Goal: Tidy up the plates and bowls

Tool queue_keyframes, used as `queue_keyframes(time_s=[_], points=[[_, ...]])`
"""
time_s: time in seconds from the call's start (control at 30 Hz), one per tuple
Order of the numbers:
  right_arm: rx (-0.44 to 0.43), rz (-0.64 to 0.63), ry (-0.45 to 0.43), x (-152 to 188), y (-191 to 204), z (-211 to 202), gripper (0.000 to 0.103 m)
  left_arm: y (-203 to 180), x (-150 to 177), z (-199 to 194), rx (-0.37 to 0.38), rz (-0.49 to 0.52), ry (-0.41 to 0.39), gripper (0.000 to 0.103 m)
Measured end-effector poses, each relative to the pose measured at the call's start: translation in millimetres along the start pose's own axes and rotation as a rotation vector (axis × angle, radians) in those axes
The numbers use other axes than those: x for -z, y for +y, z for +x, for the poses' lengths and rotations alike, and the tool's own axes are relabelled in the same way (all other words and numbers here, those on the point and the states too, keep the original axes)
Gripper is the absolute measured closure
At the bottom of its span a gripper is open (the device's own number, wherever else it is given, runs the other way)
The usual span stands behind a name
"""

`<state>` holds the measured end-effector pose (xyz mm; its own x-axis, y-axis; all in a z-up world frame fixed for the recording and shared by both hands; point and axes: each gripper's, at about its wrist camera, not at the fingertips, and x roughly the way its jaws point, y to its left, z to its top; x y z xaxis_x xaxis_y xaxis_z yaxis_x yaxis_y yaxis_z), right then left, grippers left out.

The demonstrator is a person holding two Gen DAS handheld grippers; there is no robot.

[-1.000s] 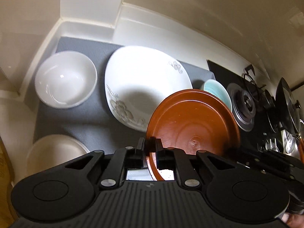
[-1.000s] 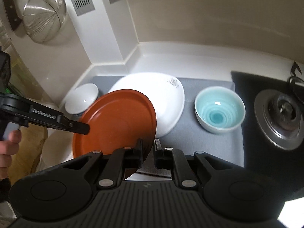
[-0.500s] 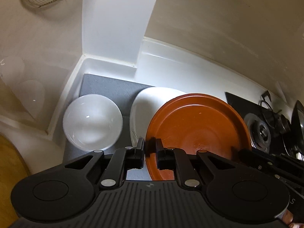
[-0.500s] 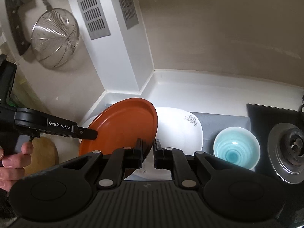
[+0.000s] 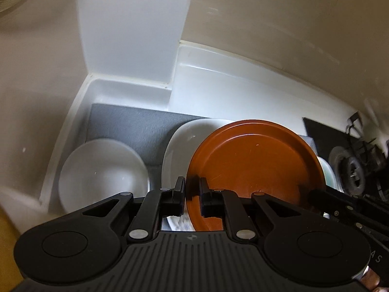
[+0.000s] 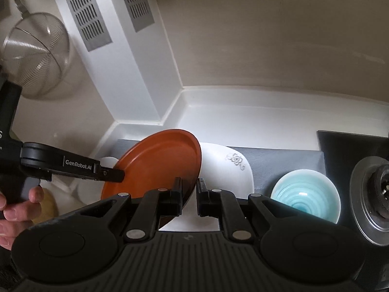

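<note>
Both grippers hold one brown plate (image 5: pixel 255 163) by opposite rims, lifted and tilted above the grey mat (image 5: pixel 136 126). My left gripper (image 5: pixel 192 194) is shut on its near rim. My right gripper (image 6: pixel 188 193) is shut on the plate's (image 6: pixel 158 168) right rim. Under it lies a large white flowered plate (image 6: pixel 226 170). A white bowl (image 5: pixel 102 177) sits on the mat at the left. A light blue bowl (image 6: pixel 306 194) sits on the mat at the right.
A gas stove burner (image 6: pixel 372 194) on a black hob lies to the right. A wire strainer (image 6: pixel 36 53) hangs on the left wall. A white corner column with vents (image 6: pixel 116 36) stands behind the mat. A cream dish (image 6: pixel 48 204) sits at the left edge.
Both grippers have lifted the brown plate higher above the white flowered plate, tilting it up. The views have swung upward toward the wall.
</note>
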<state>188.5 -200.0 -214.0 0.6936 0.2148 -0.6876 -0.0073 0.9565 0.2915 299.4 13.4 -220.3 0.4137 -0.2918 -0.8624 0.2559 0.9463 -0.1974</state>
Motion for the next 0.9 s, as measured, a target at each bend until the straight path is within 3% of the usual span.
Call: queue_keyframes(time_s=[0.13, 0.3, 0.47, 0.6, 0.9], points=[[0.019, 0.044, 0.018, 7, -19, 26, 0.091, -5, -2, 28, -0.008, 0.002, 0.046, 0.091], [0.040, 0.028, 0.042, 15, -33, 43, 0.091, -13, -3, 48, -0.012, 0.047, 0.029, 0.091], [0.043, 0.037, 0.082, 24, -43, 62, 0.091, -11, -1, 69, -0.021, 0.019, 0.022, 0.092], [0.026, 0.015, 0.101, 25, -43, 72, 0.092, -11, 4, 83, -0.073, 0.017, 0.051, 0.094], [-0.014, -0.040, 0.187, 29, -46, 86, 0.088, -28, 8, 87, -0.160, 0.057, -0.008, 0.094]])
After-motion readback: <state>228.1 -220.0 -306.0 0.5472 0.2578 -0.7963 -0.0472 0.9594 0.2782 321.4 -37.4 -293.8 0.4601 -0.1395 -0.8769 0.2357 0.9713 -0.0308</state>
